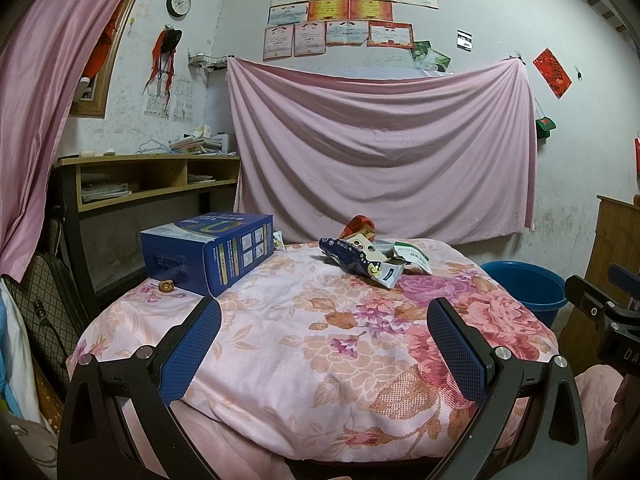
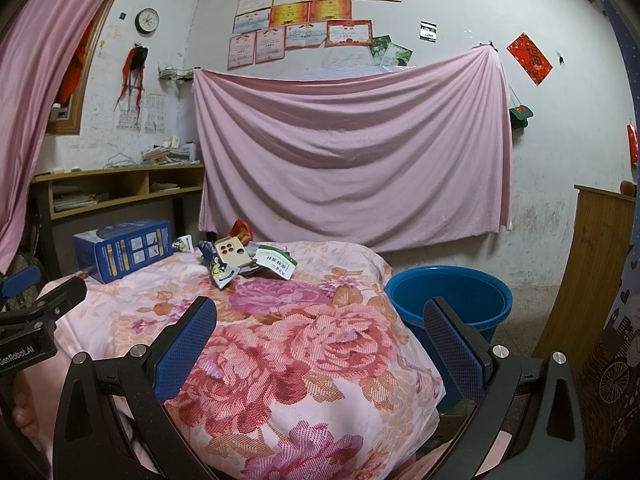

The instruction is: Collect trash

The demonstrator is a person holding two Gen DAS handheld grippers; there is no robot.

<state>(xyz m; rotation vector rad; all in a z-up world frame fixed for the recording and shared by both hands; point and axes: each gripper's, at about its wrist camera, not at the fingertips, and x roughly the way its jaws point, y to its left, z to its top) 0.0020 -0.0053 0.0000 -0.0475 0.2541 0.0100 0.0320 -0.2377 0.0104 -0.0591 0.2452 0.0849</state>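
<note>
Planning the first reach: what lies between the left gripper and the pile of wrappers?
Only bare floral pink cloth lies between the open left gripper and the pile of crumpled wrappers, as the left wrist view shows.

A big pink sheet (image 1: 380, 152) hangs on the wall under a row of papers (image 1: 340, 16). A round clock (image 1: 178, 3) hangs up high. A wooden shelf (image 1: 152, 176) holds books.
</note>
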